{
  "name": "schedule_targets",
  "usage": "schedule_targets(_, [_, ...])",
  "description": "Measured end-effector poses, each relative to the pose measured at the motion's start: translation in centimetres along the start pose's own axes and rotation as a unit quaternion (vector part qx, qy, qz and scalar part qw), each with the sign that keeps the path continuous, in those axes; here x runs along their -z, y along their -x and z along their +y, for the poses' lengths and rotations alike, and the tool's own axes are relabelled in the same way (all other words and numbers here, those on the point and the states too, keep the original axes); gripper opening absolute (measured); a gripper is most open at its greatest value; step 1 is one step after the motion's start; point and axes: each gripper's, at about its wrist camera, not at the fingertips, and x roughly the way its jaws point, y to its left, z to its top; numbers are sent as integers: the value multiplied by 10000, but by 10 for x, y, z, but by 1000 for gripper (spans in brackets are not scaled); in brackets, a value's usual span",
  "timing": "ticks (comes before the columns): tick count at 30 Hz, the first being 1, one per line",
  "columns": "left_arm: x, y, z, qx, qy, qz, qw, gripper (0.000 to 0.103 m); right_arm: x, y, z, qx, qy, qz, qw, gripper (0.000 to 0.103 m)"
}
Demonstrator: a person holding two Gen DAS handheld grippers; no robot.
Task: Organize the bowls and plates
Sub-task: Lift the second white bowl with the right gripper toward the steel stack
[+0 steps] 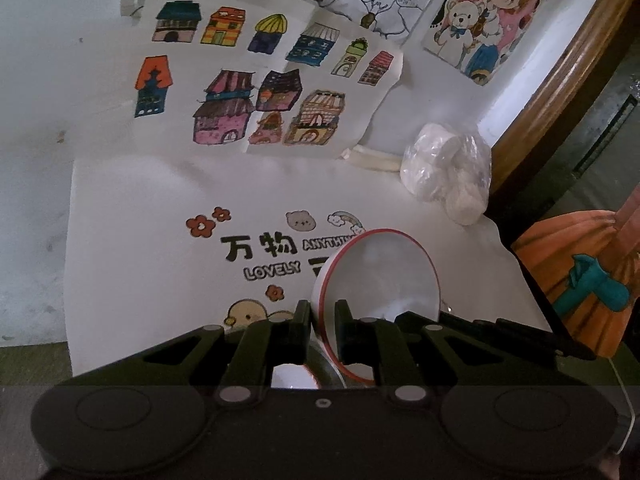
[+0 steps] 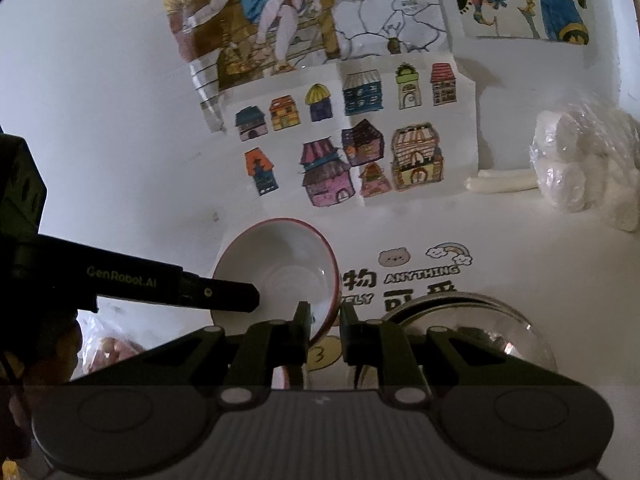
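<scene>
A white bowl with a red rim (image 1: 384, 272) is held tilted above the printed mat, its opening facing the left wrist camera. My left gripper (image 1: 323, 308) is shut on its near rim, one finger inside and one outside. In the right wrist view the same bowl (image 2: 280, 264) has its right rim pinched by my right gripper (image 2: 325, 312), and the left gripper's finger (image 2: 224, 294) reaches onto it from the left. Another red-rimmed white bowl (image 1: 292, 376) shows below, mostly hidden by the gripper body.
A shiny domed bowl (image 2: 472, 320) sits on the white cartoon-printed mat (image 1: 160, 240) just right of the held bowl. A plastic bag of white items (image 1: 448, 168) lies at the back right. Coloured drawings (image 1: 240, 80) cover the wall; a wooden edge (image 1: 560, 80) runs on the right.
</scene>
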Motion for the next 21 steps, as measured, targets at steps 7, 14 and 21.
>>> schedule_targets(7, [13, 14, 7, 7, 17, -25, 10000, 13, 8, 7, 15, -50, 81, 40, 9999, 17])
schedule_targets(14, [25, 27, 13, -12, 45, -7, 10000, 13, 17, 10, 27, -92, 156, 151, 9997, 17])
schedule_targets(21, [34, 32, 21, -77, 85, 19, 9999, 13, 24, 7, 35, -176, 183, 277, 9993, 17])
